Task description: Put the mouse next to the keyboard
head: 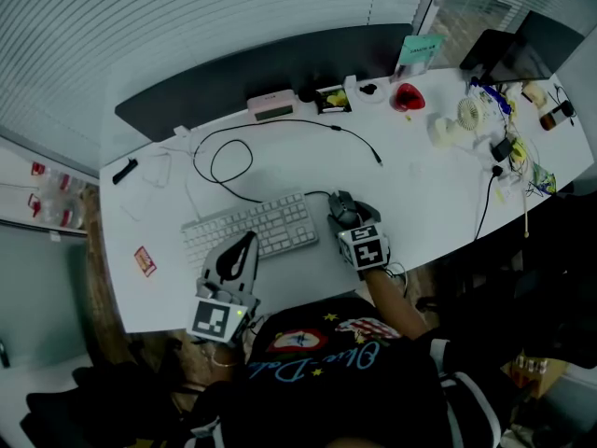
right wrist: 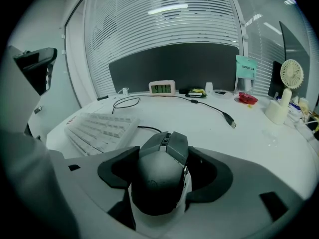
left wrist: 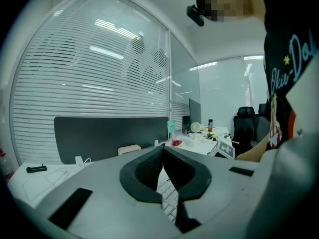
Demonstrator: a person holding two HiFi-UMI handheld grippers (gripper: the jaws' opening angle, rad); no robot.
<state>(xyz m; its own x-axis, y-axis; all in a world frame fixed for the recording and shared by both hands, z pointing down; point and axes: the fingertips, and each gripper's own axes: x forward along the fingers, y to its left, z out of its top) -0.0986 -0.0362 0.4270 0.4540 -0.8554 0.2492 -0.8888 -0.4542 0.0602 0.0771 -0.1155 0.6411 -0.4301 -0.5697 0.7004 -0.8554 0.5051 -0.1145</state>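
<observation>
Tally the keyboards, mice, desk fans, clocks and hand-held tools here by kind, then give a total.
keyboard: 1
mouse: 1
desk fan: 1
clock: 1
tools: 2 (left tool, right tool)
Total: 6

We logged the dark grey wired mouse (right wrist: 160, 176) sitting upright, nose pointing away, clasped between the right gripper's (right wrist: 162, 158) jaws, just beside the right end of the white keyboard (head: 250, 229). The keyboard lay flat, slightly angled.
</observation>
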